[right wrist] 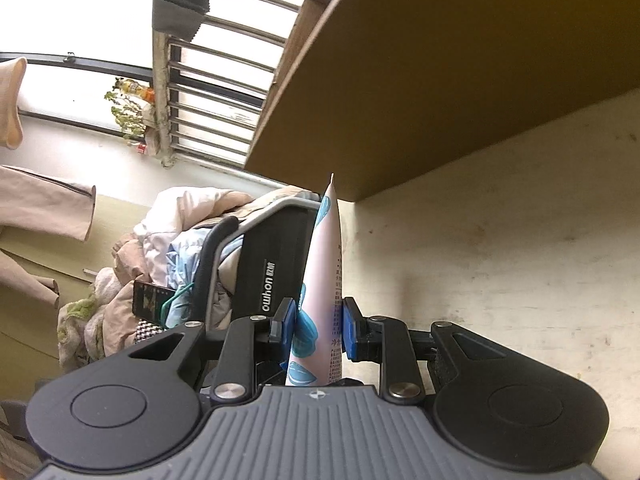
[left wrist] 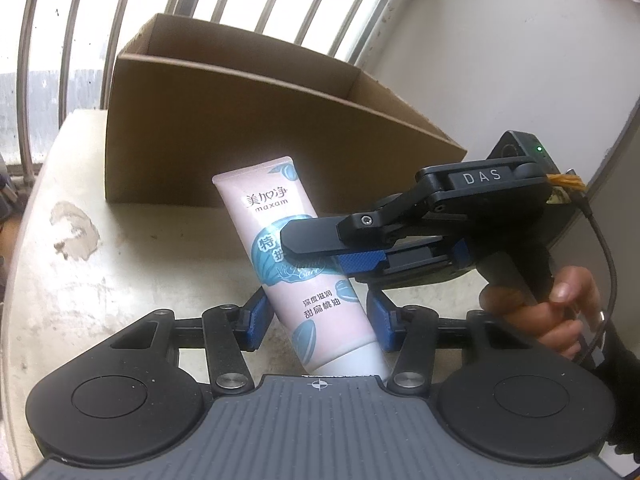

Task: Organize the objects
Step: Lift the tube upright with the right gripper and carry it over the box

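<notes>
While the pink hand-cream tube (left wrist: 298, 264) stands tilted in front of the cardboard box (left wrist: 256, 128), crimped end uppermost and white cap toward the left wrist camera, two tools share it. The right gripper (left wrist: 316, 254) reaches in from the side away from the barred window (left wrist: 80, 20), and in its own view its blue pads (right wrist: 289, 322) press on the two flat faces of the tube (right wrist: 322, 300) around the middle, so the jaws are narrow and clamped on it. The left gripper (left wrist: 316, 322) sits at the lower part of the tube; its left pad looks to be against the tube's edge, while a sliver of the worn white table (left wrist: 120, 264) shows between the tube and its right pad, so I read those jaws as half spread and not gripping. The tube lies between the left gripper and the near wall of the box, not yet inside it. I judge the tube light, soft-walled and smooth, so a hard squeeze would dent it or push cream toward the cap, and a weak one could let the glossy skin slip. The firmest places to hold are likely near the stiff shoulder by the cap or across the flat faces as the right gripper now does. A person's hand (left wrist: 560, 312) grasps that tool's handle.
</notes>
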Available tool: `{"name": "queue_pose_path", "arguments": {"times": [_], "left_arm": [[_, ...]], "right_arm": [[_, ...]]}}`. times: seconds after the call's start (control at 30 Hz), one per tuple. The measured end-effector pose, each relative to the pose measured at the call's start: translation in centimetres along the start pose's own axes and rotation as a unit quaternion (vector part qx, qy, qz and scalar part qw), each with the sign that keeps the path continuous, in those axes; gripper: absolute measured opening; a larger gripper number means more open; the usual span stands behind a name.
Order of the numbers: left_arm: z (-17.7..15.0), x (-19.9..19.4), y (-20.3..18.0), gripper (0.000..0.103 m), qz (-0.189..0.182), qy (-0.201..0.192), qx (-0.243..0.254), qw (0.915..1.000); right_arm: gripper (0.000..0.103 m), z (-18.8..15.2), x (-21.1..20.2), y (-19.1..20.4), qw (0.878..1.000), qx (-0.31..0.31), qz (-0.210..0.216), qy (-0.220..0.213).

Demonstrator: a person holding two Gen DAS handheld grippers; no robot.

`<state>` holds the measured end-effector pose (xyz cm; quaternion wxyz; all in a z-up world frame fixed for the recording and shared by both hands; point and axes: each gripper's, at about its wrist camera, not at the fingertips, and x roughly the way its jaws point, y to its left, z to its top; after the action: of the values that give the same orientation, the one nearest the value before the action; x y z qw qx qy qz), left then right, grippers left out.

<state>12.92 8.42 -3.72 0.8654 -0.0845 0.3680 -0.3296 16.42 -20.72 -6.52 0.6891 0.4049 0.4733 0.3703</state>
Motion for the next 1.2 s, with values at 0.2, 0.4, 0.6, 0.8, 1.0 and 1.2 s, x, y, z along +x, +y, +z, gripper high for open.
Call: {"name": "queue_pose_path", "arguments": {"times": [0.2, 0.4, 0.6, 0.8, 1.0, 1.2], "left_arm": [[0.9, -0.4, -1.0, 0.051, 0.010, -0.006, 0.013, 0.9998], [2.7, -0.4, -2.5, 0.051, 0.023, -0.018, 0.034, 0.9990], [4.6, -0.8, -3.4, 0.051, 0.036, -0.035, 0.055, 0.9973], [6.1, -1.4, -3.7, 0.051, 0.043, -0.051, 0.074, 0.9950], [8.5, -1.2, -3.9, 0.051, 0.049, -0.061, 0.085, 0.9933], [10.7, -0.2, -3.3, 0.051, 0.056, -0.059, 0.095, 0.9922]], "right_arm": [[0.027, 0.3, -0.5, 1.0, 1.000, -0.008, 0.010, -0.002], [0.027, 0.9, -1.1, 2.4, 0.999, -0.024, 0.021, -0.009], [0.027, 2.2, -1.6, 4.1, 0.998, -0.043, 0.032, -0.017], [0.027, 3.7, -2.0, 5.9, 0.997, -0.060, 0.039, -0.027], [0.027, 5.3, -2.1, 6.9, 0.996, -0.069, 0.044, -0.034], [0.027, 8.1, -1.7, 7.5, 0.997, -0.065, 0.036, -0.033]]}}
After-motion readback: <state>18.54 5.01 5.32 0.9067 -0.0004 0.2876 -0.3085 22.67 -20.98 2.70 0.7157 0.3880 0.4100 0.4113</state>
